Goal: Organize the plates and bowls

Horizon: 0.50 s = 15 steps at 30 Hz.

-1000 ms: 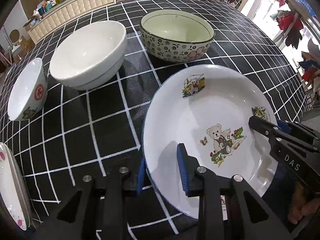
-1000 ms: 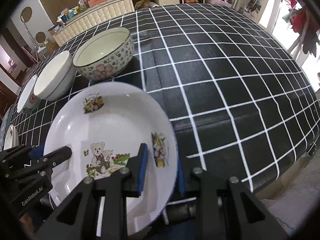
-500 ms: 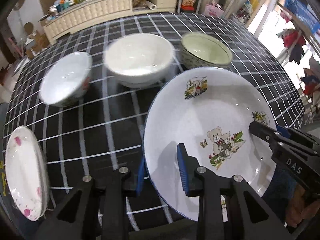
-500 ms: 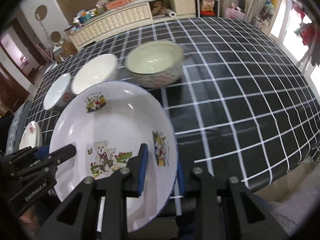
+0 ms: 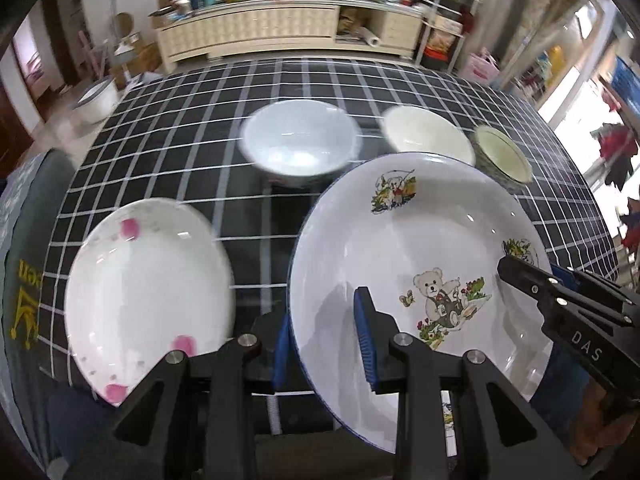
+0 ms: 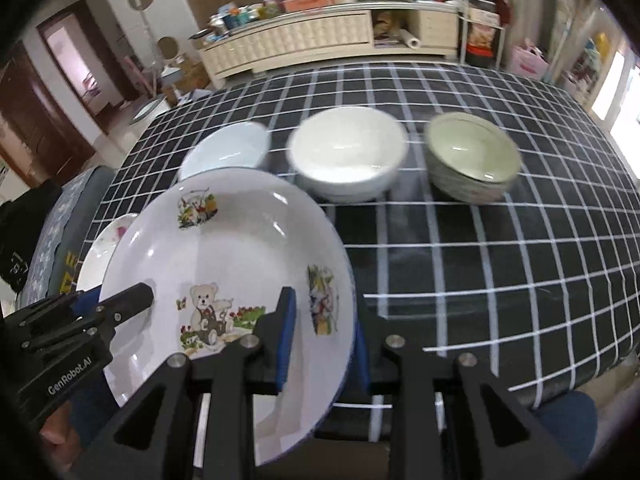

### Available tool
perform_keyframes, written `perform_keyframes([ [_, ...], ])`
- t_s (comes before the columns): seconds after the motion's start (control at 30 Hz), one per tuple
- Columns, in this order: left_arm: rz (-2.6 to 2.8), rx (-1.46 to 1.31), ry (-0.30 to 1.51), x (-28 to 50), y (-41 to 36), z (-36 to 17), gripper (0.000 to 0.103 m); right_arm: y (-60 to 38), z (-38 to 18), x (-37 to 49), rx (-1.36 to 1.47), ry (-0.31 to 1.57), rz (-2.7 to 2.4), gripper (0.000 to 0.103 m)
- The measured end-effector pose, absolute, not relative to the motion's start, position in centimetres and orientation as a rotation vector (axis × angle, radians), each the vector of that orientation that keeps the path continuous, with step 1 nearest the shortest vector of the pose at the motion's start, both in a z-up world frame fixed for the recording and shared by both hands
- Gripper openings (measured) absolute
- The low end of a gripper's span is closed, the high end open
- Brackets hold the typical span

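A large white plate with teddy-bear pictures hangs above the checked table, held by both grippers. My left gripper is shut on its left rim; my right gripper is shut on its right rim. Each gripper shows in the other's view, the right one and the left one. A smaller white plate with pink spots lies on the table to the left of the held plate. Behind stand three bowls: a small white one, a plain white one and a flowered one.
The black tablecloth with white grid covers the table. A padded chair with a blue patterned cover stands at the left edge. A cream sideboard with clutter runs along the far wall. A person's hand grips the right tool.
Both grippers have carried the bear plate leftward and a little upward; the bowls slid right in view and the pink-spotted plate has come fully into the left wrist view.
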<state>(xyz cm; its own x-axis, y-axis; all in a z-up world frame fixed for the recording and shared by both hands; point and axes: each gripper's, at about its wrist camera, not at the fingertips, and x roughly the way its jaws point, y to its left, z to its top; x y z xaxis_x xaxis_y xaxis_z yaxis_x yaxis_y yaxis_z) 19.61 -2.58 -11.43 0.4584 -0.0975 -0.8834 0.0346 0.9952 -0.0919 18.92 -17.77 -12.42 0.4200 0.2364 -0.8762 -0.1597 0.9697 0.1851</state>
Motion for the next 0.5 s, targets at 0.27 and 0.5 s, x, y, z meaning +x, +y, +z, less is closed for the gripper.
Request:
perform_keyframes([
  [0.27, 0.003, -0.119, 1.078, 17.8, 4.0, -10.8, 0.027, -11.5, -12.8, 19.6, 0.024, 1.124, 0.341, 0.031],
  [0.5, 0.096, -0.177, 1.085, 16.4, 9.4, -11.4, 0.027, -6.0, -14.4, 19.9, -0.042, 1.174, 0.411, 0.031],
])
